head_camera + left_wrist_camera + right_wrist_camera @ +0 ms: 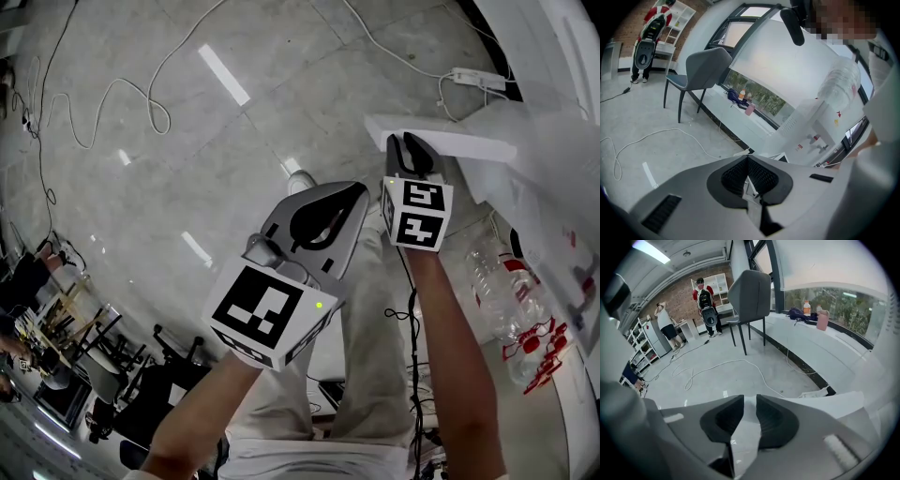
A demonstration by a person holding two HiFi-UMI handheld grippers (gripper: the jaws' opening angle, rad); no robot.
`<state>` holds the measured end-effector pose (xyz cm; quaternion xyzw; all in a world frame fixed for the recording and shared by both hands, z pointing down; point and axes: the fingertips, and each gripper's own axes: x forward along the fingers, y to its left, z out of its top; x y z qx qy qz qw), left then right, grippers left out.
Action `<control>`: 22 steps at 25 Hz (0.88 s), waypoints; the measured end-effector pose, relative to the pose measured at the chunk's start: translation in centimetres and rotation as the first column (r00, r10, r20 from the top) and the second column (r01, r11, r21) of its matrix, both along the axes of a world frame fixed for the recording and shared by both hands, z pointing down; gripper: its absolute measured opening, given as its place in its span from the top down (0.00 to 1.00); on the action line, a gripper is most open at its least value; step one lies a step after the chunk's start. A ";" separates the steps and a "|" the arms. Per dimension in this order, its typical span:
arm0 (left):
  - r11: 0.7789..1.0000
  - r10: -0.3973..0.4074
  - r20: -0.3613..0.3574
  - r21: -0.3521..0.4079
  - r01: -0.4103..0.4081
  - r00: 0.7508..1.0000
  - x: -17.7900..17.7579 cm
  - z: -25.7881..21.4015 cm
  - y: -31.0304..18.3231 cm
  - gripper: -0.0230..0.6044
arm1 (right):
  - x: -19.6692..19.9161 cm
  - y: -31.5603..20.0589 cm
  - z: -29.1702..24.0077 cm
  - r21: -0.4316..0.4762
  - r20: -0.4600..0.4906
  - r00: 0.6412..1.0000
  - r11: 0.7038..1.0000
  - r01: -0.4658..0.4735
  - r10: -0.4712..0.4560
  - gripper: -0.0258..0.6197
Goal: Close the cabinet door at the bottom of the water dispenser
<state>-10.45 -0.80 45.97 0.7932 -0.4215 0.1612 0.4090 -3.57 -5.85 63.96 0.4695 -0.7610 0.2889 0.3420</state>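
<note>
Left hand-held gripper (328,208), water bottle (506,300), cabinet door (455,141), power strip (466,77)

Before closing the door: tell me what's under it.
Around the door only bare floor shows, with a power strip and its cable beyond its edge. The floor right beneath is covered by the door, so nothing there can be checked.

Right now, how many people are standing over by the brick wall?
2. One person in a red and white top stands in front of the white shelves; another person stands to the left of the first. More may be hidden past the view's edge.
</note>
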 end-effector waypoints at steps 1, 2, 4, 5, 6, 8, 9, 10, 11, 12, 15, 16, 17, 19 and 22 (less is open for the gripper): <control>1.000 0.003 0.001 0.000 -0.003 1.000 0.1 0.0 0.1 0.95 | 0.1 0.3 0.0 -0.002 0.000 1.000 1.000 -0.007 0.007 0.82; 1.000 0.006 0.002 0.000 -0.006 1.000 0.1 0.0 0.2 0.95 | 0.2 0.6 0.0 -0.006 0.002 1.000 1.000 -0.014 0.014 0.82; 1.000 0.011 0.004 -0.002 -0.011 1.000 0.1 0.1 0.3 0.95 | 0.3 1.2 0.0 -0.012 0.003 1.000 1.000 -0.026 0.026 0.82; 1.000 0.012 0.005 -0.005 -0.012 1.000 0.1 0.1 0.4 0.95 | 0.4 1.5 0.1 -0.015 0.003 1.000 0.999 -0.031 0.031 0.83; 1.000 0.012 0.005 -0.009 -0.012 1.000 0.2 0.1 0.4 0.95 | 0.5 1.8 0.1 -0.018 0.004 0.999 0.999 -0.035 0.035 0.83; 1.000 0.015 0.004 -0.012 -0.015 1.000 0.5 0.1 0.4 0.95 | 0.7 2.3 0.2 -0.023 0.005 0.999 0.999 -0.040 0.041 0.84; 1.000 0.018 0.004 -0.006 -0.018 1.000 0.6 0.0 0.4 0.95 | 0.9 2.7 0.2 -0.026 0.005 0.999 0.999 -0.039 0.039 0.85; 1.000 0.022 0.005 0.000 -0.022 1.000 0.7 0.0 0.4 0.95 | 1.0 3.1 0.2 -0.028 0.004 0.999 0.999 -0.034 0.034 0.85; 1.000 0.023 0.006 0.001 -0.023 1.000 0.8 0.0 0.5 0.95 | 1.1 3.5 0.2 -0.031 0.002 1.000 0.999 -0.027 0.027 0.85; 1.000 0.023 0.005 -0.003 -0.023 1.000 1.0 -0.1 0.6 0.95 | 1.2 4.0 0.2 -0.033 0.001 1.000 0.999 -0.020 0.020 0.85; 1.000 0.030 0.006 0.006 -0.030 1.000 1.4 -0.1 0.7 0.95 | 1.6 5.2 0.2 -0.040 -0.002 1.000 0.999 -0.014 0.014 0.85; 0.999 0.032 0.006 0.009 -0.032 0.999 1.5 -0.1 0.7 0.95 | 1.8 5.5 0.2 -0.042 -0.002 1.000 0.999 -0.016 0.016 0.85; 0.999 0.035 0.006 0.009 -0.035 0.999 1.7 -0.1 0.8 0.95 | 1.9 5.9 0.2 -0.044 -0.003 1.000 0.999 -0.019 0.018 0.85; 0.999 0.041 0.005 0.008 -0.041 0.999 2.0 -0.1 1.0 0.95 | 2.2 6.5 0.3 -0.048 -0.008 1.000 0.999 -0.021 0.021 0.86; 0.999 0.053 0.004 0.006 -0.053 0.999 2.6 -0.1 1.2 0.95 | 2.7 7.4 0.4 -0.053 -0.018 1.000 0.998 -0.023 0.022 0.86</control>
